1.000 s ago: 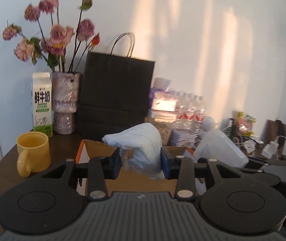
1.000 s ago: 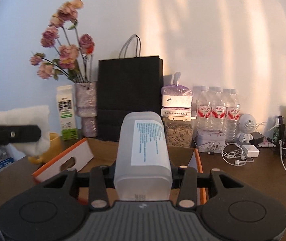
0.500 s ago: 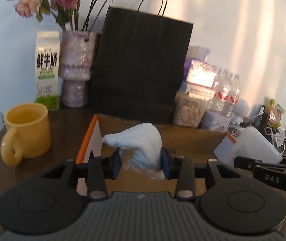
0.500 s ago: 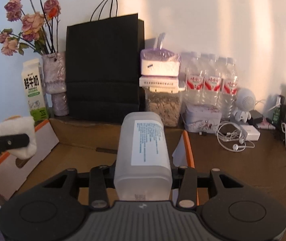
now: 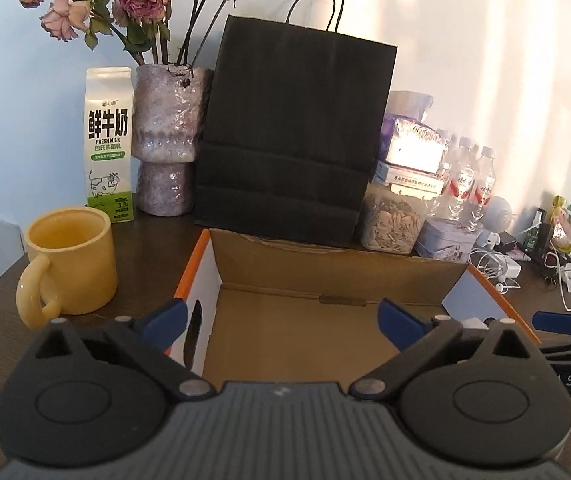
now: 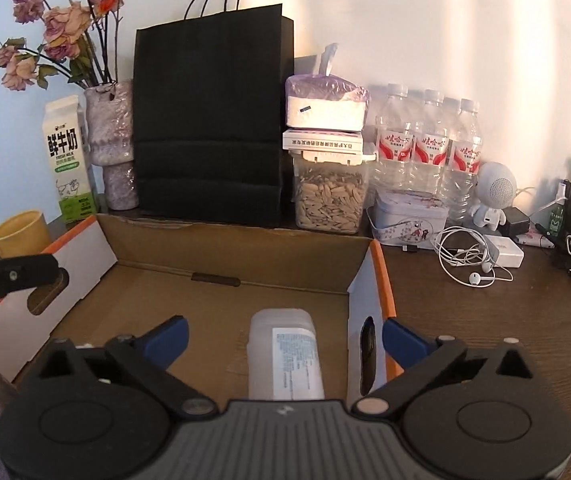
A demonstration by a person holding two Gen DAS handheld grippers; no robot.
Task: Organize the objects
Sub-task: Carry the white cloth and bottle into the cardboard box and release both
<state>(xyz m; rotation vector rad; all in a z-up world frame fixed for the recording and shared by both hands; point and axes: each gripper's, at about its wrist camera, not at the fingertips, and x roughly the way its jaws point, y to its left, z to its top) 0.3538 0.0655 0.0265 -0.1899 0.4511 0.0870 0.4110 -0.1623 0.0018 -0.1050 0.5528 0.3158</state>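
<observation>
Released, bottle point(image 6: 285, 354) lies in box point(image 6: 229, 250) between wide-open right gripper point(image 6: 284, 338); left gripper point(image 5: 281, 320) wide-open, empty.

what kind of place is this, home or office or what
Most likely a home, on a cluttered dark wooden table against a wall. Household things suggest it: a milk carton, a vase of dried roses, a yellow mug and bottled water.

Back of the dark table point(image 6: 465, 320): black paper bag point(image 6: 211, 120), milk carton point(image 5: 108, 140) beside a vase of dried roses point(image 5: 165, 140), yellow mug point(image 5: 71, 260), 3 water bottles point(image 6: 429, 144), tangled white earphones point(image 6: 469, 256).
</observation>
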